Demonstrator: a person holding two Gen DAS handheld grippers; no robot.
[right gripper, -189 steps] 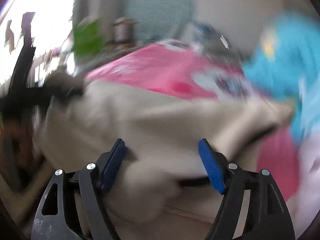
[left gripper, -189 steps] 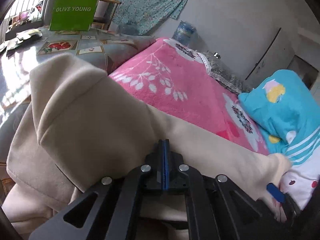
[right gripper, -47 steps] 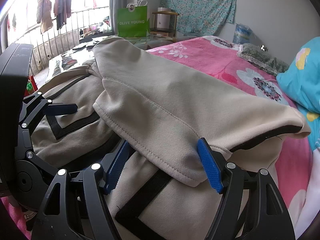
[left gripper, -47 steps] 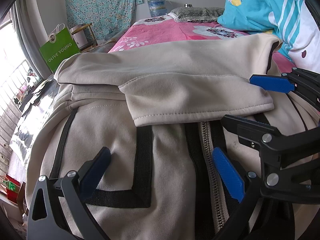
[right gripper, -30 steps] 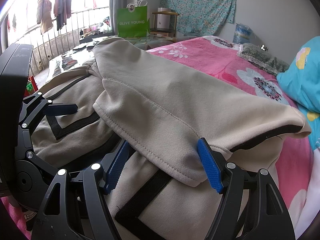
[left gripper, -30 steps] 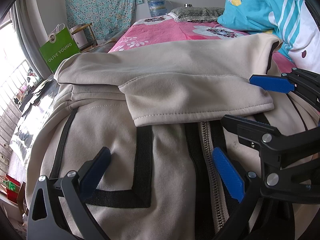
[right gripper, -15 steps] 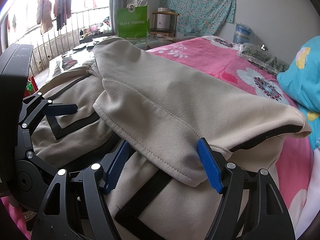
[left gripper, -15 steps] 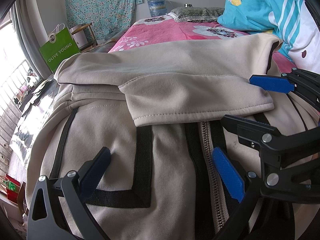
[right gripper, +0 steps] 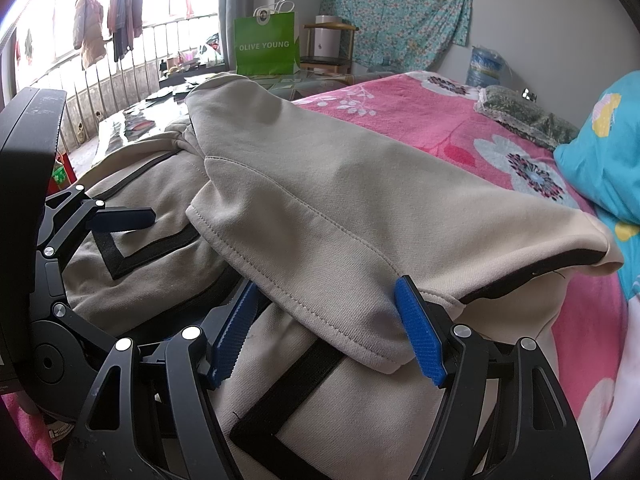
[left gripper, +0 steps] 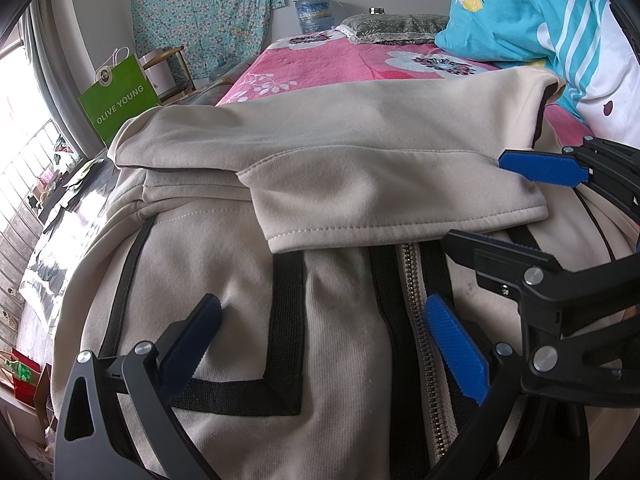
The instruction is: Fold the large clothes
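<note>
Left wrist view shows one beige jacket (left gripper: pixel 328 320) spread on the bed, over the near end of the pink blanket (left gripper: pixel 340 62). It is a soft fleece-like knit with black tape trim that runs in angular bands on the chest, and a metal zipper (left gripper: pixel 416 300) closed down the front. One sleeve (left gripper: pixel 360 168) is folded across the chest, its stitched cuff end lying just above the zipper; a black stripe edges the fold at the far side of the jacket.

Two grippers hang over the jacket. The left gripper (left gripper: pixel 320 344) has its blue-padded jaws wide apart above the chest, one pad beside the black trim and the other beside the zipper, gripping nothing. The right gripper (right gripper: pixel 324 328) also stands wide, its two pads either side of the sleeve's cuff end without pinching it.

Beyond the jacket lie one turquoise pillow (left gripper: pixel 516 12) with white stripes and one small grey-green cushion (left gripper: pixel 396 26). Further off stand one green paper bag (right gripper: pixel 266 46) marked OLIVE YOUNG, one water bottle (left gripper: pixel 314 14), and one floral cloth (right gripper: pixel 396 12) hanging on the wall.
</note>
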